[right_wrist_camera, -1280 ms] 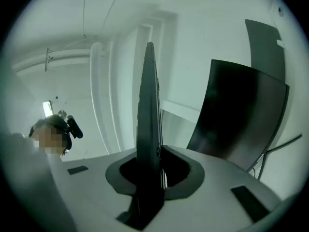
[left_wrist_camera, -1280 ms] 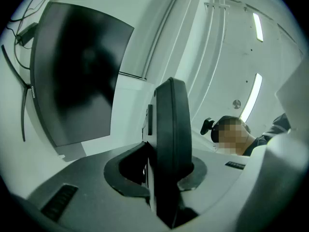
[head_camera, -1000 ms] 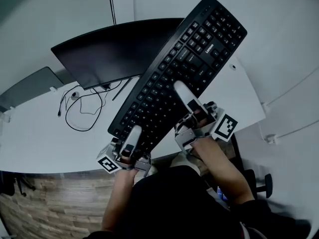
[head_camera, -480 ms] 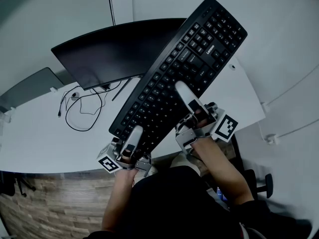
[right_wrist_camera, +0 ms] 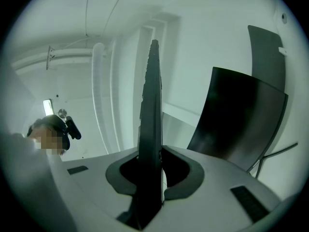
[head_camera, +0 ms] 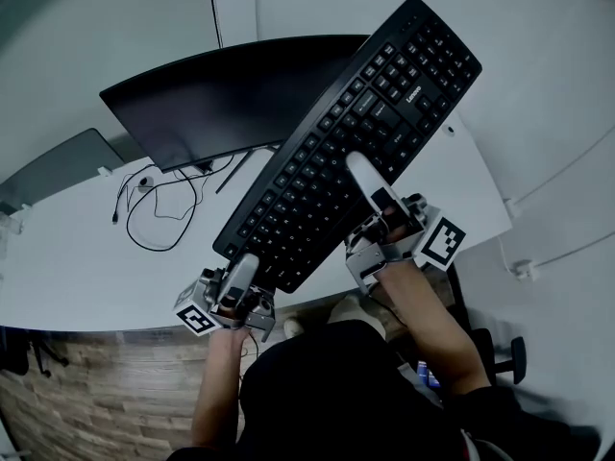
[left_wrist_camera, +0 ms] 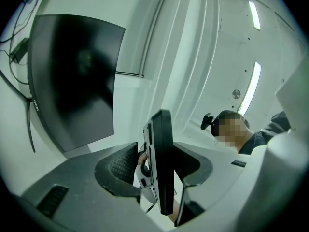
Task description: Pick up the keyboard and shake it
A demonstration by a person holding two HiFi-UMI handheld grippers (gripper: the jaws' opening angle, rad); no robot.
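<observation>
1. While the keyboard (head_camera: 351, 142) hangs tilted in the air, clear of the worktop (head_camera: 86, 248) and in front of the monitor (head_camera: 221, 94), the pick-up counts as done. The step in hand is judged to be the shake, or a pause within it.
2. Grip, right claw (head_camera: 367, 181): clenched on the keyboard's near long edge, right of its middle. The right gripper view shows the board edge-on with both pads pressed flat against it.
3. Grip, left claw (head_camera: 240, 275): released, its jaws having just been opening. The left gripper view shows the keyboard's near left end between the jaws, with a plain gap at the ribbed pad and neither pad pressing.
4. Load: apparently carried by the right claw alone. The board is long, its far end is high, and the hold sits to one side of its middle.
5. Other stock: a looped cable (head_camera: 159, 209) lies on the worktop below the monitor, well apart from both claws.
6. Next move, as judged: the left claw should close again on the near edge so that two holds steady the board before any brisk shaking. Failing that, the right claw's pinch must stay firm and the strokes short, since the free left end could swing or the board pivot in a single grip.
</observation>
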